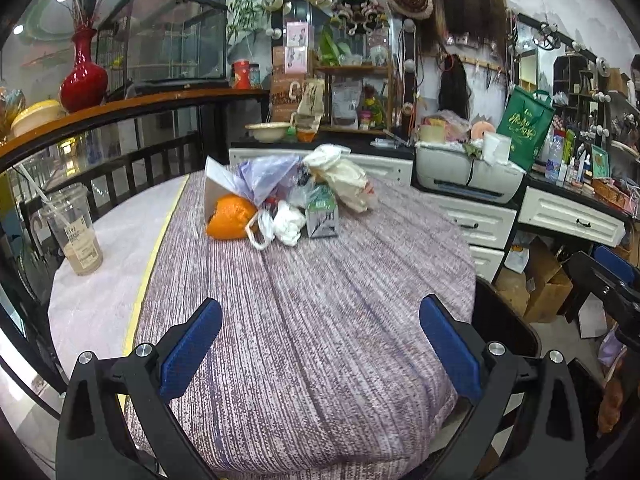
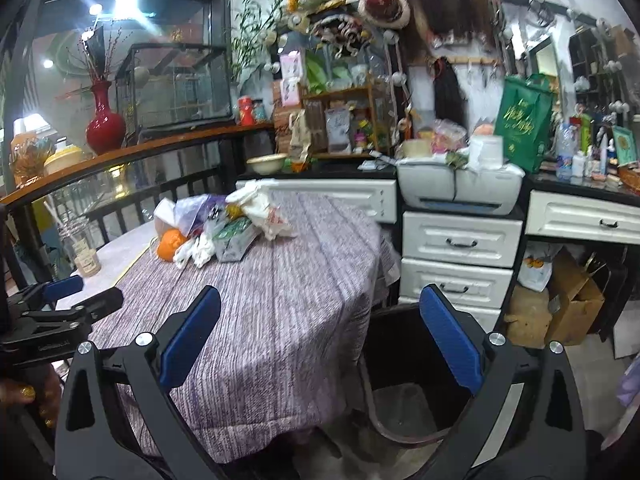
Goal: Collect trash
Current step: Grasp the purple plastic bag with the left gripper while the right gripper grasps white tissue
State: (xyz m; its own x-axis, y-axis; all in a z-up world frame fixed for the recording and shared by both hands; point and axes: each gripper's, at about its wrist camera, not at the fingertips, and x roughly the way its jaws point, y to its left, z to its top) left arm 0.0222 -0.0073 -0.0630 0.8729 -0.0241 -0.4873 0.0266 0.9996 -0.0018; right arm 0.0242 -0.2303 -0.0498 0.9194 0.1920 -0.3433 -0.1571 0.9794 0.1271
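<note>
A pile of trash lies at the far end of the table: an orange peel, crumpled white plastic, a small carton, a purple bag and a white bag. The pile also shows in the right wrist view. My left gripper is open and empty over the near part of the purple cloth. My right gripper is open and empty at the table's right edge, above a black bin. The left gripper also shows in the right wrist view.
A plastic cup with a straw stands on the bare table at left. A railing with a red vase runs behind. White drawers, a printer and cardboard boxes stand at right.
</note>
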